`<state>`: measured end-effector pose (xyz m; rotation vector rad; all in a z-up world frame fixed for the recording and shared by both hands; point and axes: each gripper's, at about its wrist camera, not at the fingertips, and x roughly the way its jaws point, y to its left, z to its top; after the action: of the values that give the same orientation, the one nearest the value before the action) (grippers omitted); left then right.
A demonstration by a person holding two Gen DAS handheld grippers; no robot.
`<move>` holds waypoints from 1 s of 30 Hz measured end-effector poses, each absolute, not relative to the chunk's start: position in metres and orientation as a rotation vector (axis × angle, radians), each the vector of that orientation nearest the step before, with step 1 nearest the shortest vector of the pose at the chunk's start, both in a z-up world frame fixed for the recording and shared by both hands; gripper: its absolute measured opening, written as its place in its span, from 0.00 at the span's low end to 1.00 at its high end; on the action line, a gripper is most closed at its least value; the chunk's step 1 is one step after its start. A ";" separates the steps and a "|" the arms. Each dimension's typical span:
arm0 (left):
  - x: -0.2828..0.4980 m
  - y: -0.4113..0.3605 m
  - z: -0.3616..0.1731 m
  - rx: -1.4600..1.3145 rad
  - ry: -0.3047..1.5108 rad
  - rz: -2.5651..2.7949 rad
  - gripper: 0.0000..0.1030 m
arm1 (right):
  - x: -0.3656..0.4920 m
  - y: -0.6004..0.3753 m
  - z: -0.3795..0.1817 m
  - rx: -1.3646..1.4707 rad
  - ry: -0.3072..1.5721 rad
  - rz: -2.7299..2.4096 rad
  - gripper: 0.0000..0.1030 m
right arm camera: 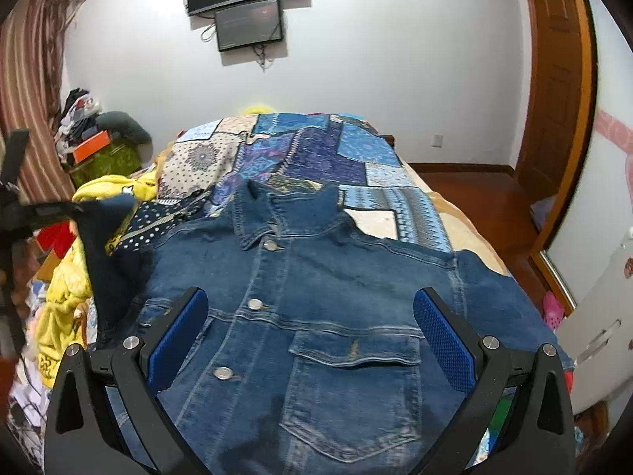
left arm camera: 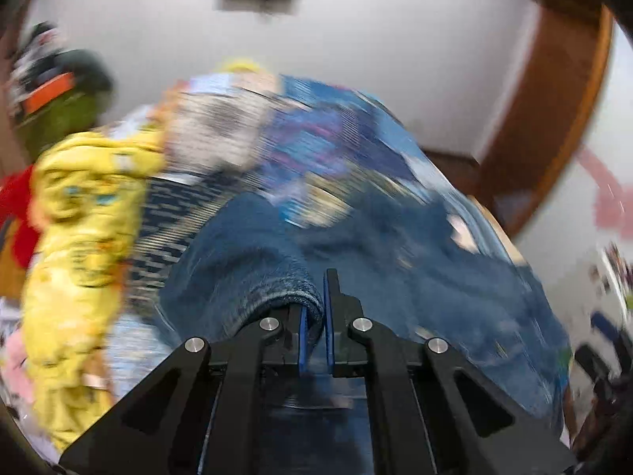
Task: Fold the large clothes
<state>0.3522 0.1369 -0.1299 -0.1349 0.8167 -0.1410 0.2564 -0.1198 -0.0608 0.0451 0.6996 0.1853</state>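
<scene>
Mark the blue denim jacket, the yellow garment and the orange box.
blue denim jacket (right arm camera: 356,376), right wrist view, chest pocket.
yellow garment (left arm camera: 83,213), left wrist view, printed front.
orange box (right arm camera: 90,146), right wrist view, side face.

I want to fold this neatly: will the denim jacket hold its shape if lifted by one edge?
Probably not: the denim jacket lies draped over the bed, and the edge pinched in the left gripper bunches softly. Its thick seams and pocket suggest it is fairly heavy and would sag.

matt blue denim jacket (right arm camera: 316,316)
</scene>
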 end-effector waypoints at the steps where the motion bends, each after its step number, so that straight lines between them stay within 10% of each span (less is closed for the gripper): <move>1: 0.355 0.119 -0.140 -0.124 0.844 -0.176 0.05 | 0.256 -0.125 -0.061 0.053 0.702 0.184 1.00; 11: 0.351 0.039 -0.233 -0.049 1.088 -0.203 0.05 | 0.247 -0.158 -0.070 0.070 0.747 0.182 1.00; 21: 0.319 0.130 -0.199 -0.436 1.048 -0.199 0.52 | 0.249 -0.163 -0.073 0.092 0.749 0.161 1.00; 30: 0.321 0.221 -0.240 -0.857 1.065 -0.143 0.54 | 0.253 -0.150 -0.082 0.042 0.775 0.171 1.00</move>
<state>0.3212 0.2212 -0.2404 -0.8568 1.0646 -0.1430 0.2528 -0.1505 -0.0817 0.0421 0.7753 0.1710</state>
